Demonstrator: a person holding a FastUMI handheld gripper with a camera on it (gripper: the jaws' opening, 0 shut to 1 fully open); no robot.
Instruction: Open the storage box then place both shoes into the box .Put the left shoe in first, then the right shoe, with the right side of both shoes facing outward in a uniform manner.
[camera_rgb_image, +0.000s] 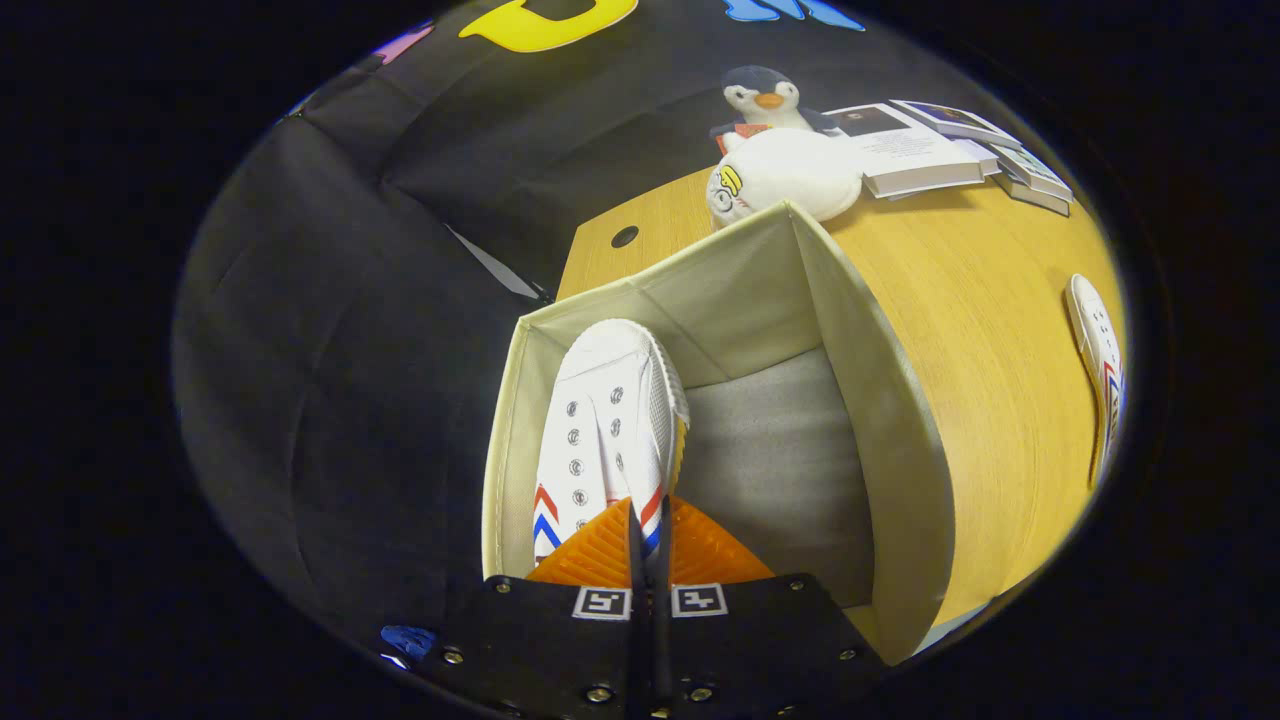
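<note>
Holding one white shoe (605, 420) by its heel end, my hand-held gripper (648, 545) has its two fingers pressed close together with a thin bit of the shoe pinched between them. The shoe hangs inside the open storage box (880, 400), close to the left wall, with its toe pointing to the far wall. I cannot tell if it touches the floor of the box yet.

The other shoe (1098, 370) lies on the desk (990, 310), well apart to the right of the box.

I think these shoes are light and soft. The cloth top bends easily, so a pinch on the heel edge lets the toe droop and swing. The rubber sole looks stiffer. For the second shoe I would grab the heel rim again, because it is thin enough for my fingers.

The box walls look like soft cloth too, so a bump could push them in.

Far off sit a toy penguin (765, 100), a white plush toy (790, 175) and some books (930, 150).
</note>
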